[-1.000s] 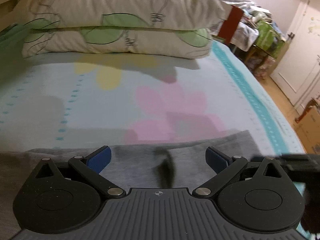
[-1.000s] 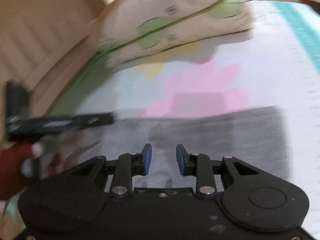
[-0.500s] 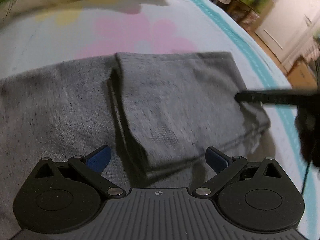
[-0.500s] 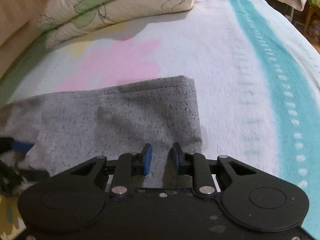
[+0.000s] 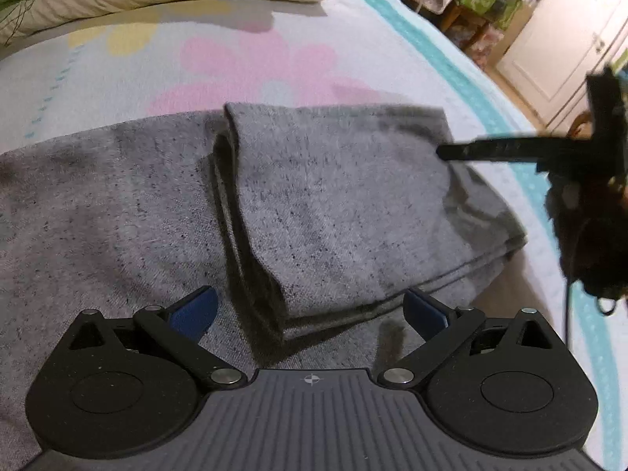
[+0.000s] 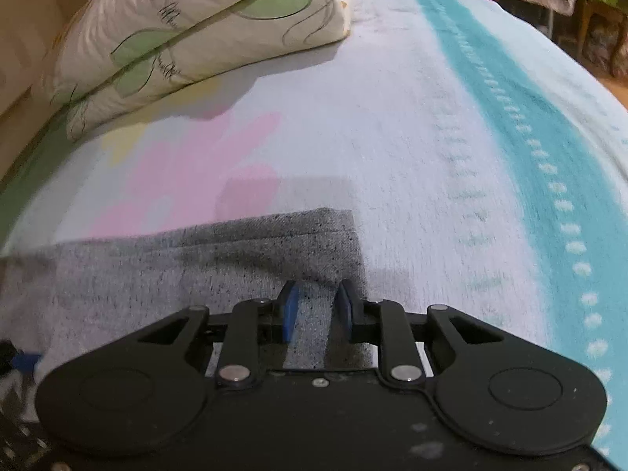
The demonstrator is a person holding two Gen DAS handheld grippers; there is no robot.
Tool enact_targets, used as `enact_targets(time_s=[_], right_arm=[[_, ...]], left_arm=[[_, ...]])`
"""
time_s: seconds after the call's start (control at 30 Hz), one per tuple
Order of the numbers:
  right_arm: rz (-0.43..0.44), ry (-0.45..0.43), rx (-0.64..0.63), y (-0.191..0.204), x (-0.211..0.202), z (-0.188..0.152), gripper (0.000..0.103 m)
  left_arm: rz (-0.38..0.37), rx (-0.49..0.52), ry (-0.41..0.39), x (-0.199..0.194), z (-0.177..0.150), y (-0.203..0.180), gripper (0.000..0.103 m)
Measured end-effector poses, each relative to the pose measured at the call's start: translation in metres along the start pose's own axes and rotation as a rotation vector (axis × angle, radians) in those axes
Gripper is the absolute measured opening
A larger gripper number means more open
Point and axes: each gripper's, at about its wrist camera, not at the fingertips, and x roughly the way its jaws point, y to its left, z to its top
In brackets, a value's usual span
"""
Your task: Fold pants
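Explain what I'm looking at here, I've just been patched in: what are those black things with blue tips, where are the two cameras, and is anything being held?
There is no robot arm. A person carries one hand-held gripper in each hand, and each has a fisheye camera looking forward along its two blue-padded fingers. In the left wrist view, the left hand-held gripper is wide open and holds nothing. It hovers over grey pants lying on a flowered bedspread, with one end folded back over the rest. The right tool reaches in from the right there. In the right wrist view, the right hand-held gripper has a narrow gap between its fingers, over the pants' right edge; nothing is visibly pinched. A folded quilt lies at the head of the bed.
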Motion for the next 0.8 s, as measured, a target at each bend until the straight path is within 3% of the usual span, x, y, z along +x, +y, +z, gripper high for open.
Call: enact_targets(time_s=[0.1, 0.23, 0.33, 0.53, 0.67, 0.8], right_arm=[[-0.023, 0.013, -0.042, 0.008, -0.002, 0.0, 0.022], [-0.041, 0.012, -0.04, 0.016, -0.004, 0.005, 0.025], [-0.036, -0.045, -0.072, 0.038, -0.02, 0.004, 0.028], [0.153, -0.093, -0.235, 0.116, -0.048, -0.017, 0.027], [0.309, -0.043, -0.354, 0.179, -0.056, -0.042, 0.026], [0.418, 0.013, -0.447, 0.238, -0.056, -0.066, 0.026]], left_arm=[[-0.024, -0.05, -0.04, -0.026, 0.004, 0.019, 0.102], [0.026, -0.092, -0.114, -0.08, 0.007, 0.05, 0.102], [0.067, -0.126, -0.159, -0.114, 0.001, 0.072, 0.102], [0.121, -0.205, -0.157, -0.143, -0.035, 0.101, 0.102], [0.106, -0.291, -0.132, -0.15, -0.055, 0.118, 0.102], [0.103, -0.306, -0.135, -0.156, -0.073, 0.128, 0.102]])
